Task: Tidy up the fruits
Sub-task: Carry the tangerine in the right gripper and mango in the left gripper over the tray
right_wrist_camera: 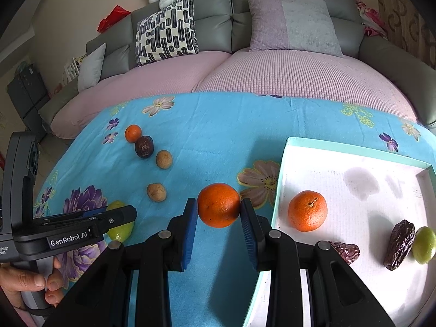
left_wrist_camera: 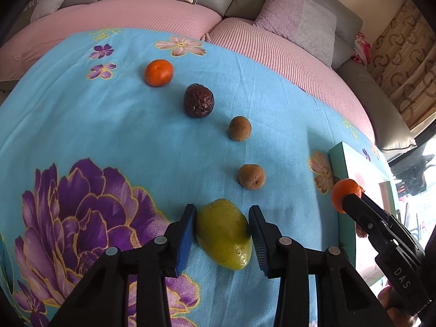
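Fruits: roughly half sorted. Tray [right_wrist_camera: 282,163] on the blue cloth [right_wrist_camera: 218,125] already holds an orange [right_wrist_camera: 307,210], two dates and a green fruit. Right gripper [right_wrist_camera: 218,218] is clamped on another orange [right_wrist_camera: 218,204], just short of the tray rim. Left gripper [left_wrist_camera: 222,234] jaws are wide, straddling the mango [left_wrist_camera: 224,233], not gripping yet. Left on the cloth: a small orange [left_wrist_camera: 159,72], a dark wrinkled fruit [left_wrist_camera: 198,100] and two brown fruits.

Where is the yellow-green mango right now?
The mango lies on the blue floral cloth between the open left claw, nearest the brown fruit beyond it.
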